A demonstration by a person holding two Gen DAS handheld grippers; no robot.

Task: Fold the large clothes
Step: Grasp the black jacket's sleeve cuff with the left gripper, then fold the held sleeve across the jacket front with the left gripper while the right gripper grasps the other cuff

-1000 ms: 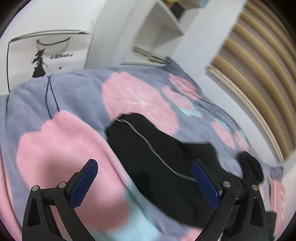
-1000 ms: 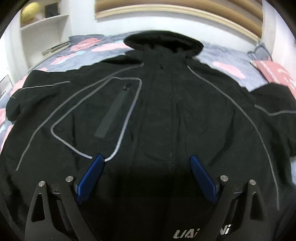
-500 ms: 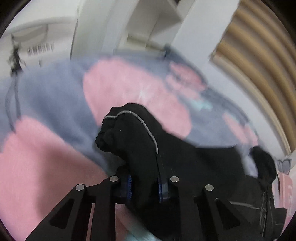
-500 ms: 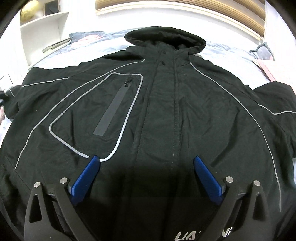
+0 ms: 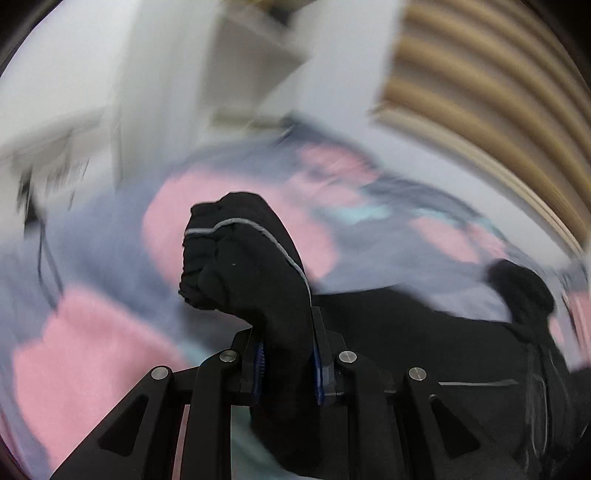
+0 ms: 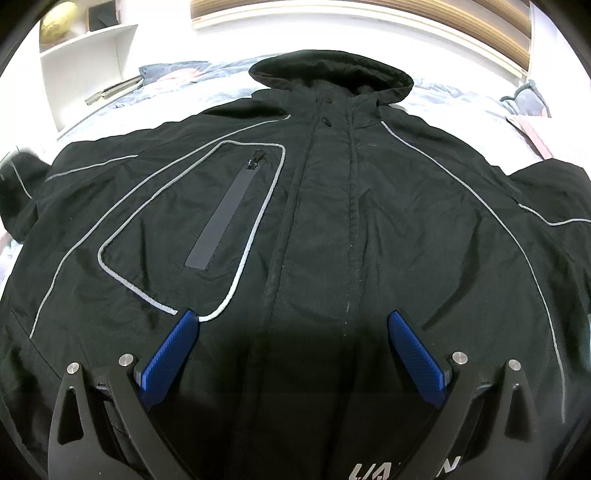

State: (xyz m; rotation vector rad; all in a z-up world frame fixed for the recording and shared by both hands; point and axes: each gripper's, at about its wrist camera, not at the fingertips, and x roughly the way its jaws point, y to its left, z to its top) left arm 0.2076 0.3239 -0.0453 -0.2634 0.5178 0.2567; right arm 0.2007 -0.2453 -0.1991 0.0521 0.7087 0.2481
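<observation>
A large black hooded jacket (image 6: 332, 229) with grey piping lies spread face up on the bed, hood (image 6: 328, 72) at the far end. My right gripper (image 6: 290, 332) is open and empty, hovering over the jacket's lower front. My left gripper (image 5: 288, 362) is shut on the jacket's left sleeve (image 5: 243, 269), whose cuff sticks up above the blue pads, lifted off the bedspread. The rest of the jacket (image 5: 424, 332) trails off to the right in the left wrist view, which is blurred. The lifted cuff also shows at the far left of the right wrist view (image 6: 16, 184).
The bed has a grey bedspread (image 5: 92, 350) with pink and teal blotches. White shelves (image 6: 85, 66) stand at the far left, a wooden slatted headboard (image 6: 369, 11) behind the bed, and a pillow (image 6: 532, 99) at the far right.
My left gripper closed on the sleeve end and lifted it off the bedspread. My right gripper stayed open over the jacket and shifted only a little.
</observation>
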